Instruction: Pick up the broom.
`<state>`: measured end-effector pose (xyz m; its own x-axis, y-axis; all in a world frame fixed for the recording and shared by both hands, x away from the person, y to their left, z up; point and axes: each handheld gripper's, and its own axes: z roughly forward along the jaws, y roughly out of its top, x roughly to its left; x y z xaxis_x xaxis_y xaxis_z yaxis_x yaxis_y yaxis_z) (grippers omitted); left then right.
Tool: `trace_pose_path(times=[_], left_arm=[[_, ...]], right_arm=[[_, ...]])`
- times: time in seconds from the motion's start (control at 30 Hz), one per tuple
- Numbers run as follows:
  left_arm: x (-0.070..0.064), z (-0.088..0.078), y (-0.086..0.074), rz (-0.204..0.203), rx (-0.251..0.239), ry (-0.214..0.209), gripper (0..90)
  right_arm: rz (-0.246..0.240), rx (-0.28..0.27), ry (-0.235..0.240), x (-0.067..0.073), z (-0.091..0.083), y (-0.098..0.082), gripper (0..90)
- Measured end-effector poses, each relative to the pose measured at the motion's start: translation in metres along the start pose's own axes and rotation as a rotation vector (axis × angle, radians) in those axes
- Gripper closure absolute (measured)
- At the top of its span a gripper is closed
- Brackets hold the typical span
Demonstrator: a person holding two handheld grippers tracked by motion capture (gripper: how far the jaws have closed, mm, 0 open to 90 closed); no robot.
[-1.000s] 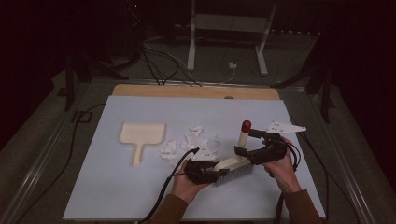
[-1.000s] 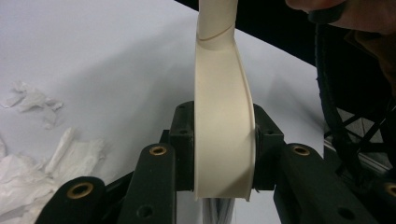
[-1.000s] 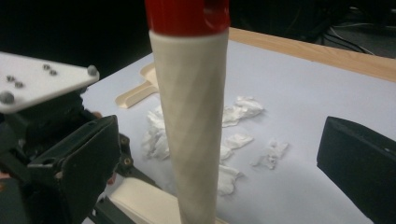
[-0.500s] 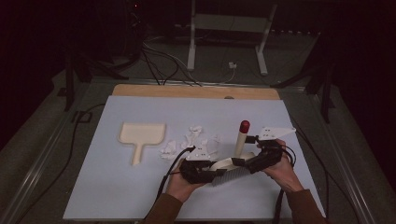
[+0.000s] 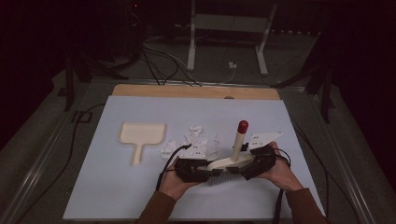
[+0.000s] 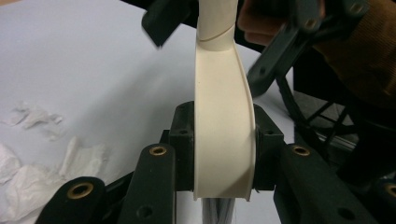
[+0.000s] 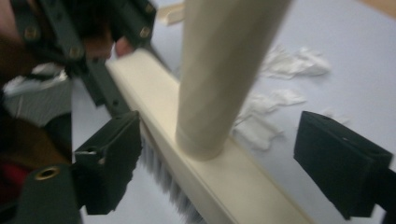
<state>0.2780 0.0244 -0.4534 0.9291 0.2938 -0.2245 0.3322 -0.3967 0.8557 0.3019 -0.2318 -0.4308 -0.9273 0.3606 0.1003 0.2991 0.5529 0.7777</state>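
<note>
1. A cream plastic hand brush (image 5: 227,163) with grey bristles lies near the front edge of the white-topped bench (image 5: 116,196), between the person's two hands; its cream handle, tipped with a red knob (image 5: 243,126), rises at a tilt above the brush block.
2. The left tongs (image 5: 205,170) are clenched on one end of the brush block. In the left gripper view the cream block (image 6: 223,126) sits squeezed between the two black jaws, with grey bristles (image 6: 219,212) showing below it.
3. The right tongs (image 5: 245,168) stand spread to either side of the brush where the handle meets the block. In the right gripper view the left jaw pad (image 7: 112,158) sits just beside the block's bristle side, while the other pad (image 7: 341,168) stands clear of the handle (image 7: 219,70), so these tongs are released and grasp nothing.
4. The person's left hand (image 5: 175,184) and right hand (image 5: 280,170) come in from the bottom of the high view, with brown sleeves at the wrists.
5. Crumpled white paper scraps (image 5: 196,140) lie scattered on the bench just behind the brush; they also appear at the lower left of the left gripper view (image 6: 32,182).
6. A cream plastic dustpan (image 5: 141,136) lies flat to the left of the scraps, well apart from the brush, its short handle pointing toward the person.
7. A strip of bare wood (image 5: 187,91) runs along the far edge of the bench.
</note>
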Motion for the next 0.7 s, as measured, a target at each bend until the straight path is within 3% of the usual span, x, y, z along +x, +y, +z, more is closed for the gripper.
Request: trace_pose_path(times=[0.07,0.37,0.4,0.7], left_arm=[[0.0001,-0.0002,-0.0001,0.012,0.008,-0.01,69.7],[0.0033,-0.0025,-0.002,0.027,0.005,-0.07,69.6],[0.0038,-0.0026,-0.002,0.029,-0.001,-0.085,69.6],[0.0041,-0.0005,-0.002,0.03,-0.007,-0.118,68.4]], right_arm=[[-0.026,0.031,0.019,0.0018,0.0031,0.0005,19.9],[-0.086,0.074,0.127,0.0022,0.0024,0.0002,42.1],[-0.095,0.068,0.162,0.0021,-0.0001,-0.0005,47.2],[-0.092,0.062,0.238,-0.0019,-0.0044,-0.0048,55.2]])
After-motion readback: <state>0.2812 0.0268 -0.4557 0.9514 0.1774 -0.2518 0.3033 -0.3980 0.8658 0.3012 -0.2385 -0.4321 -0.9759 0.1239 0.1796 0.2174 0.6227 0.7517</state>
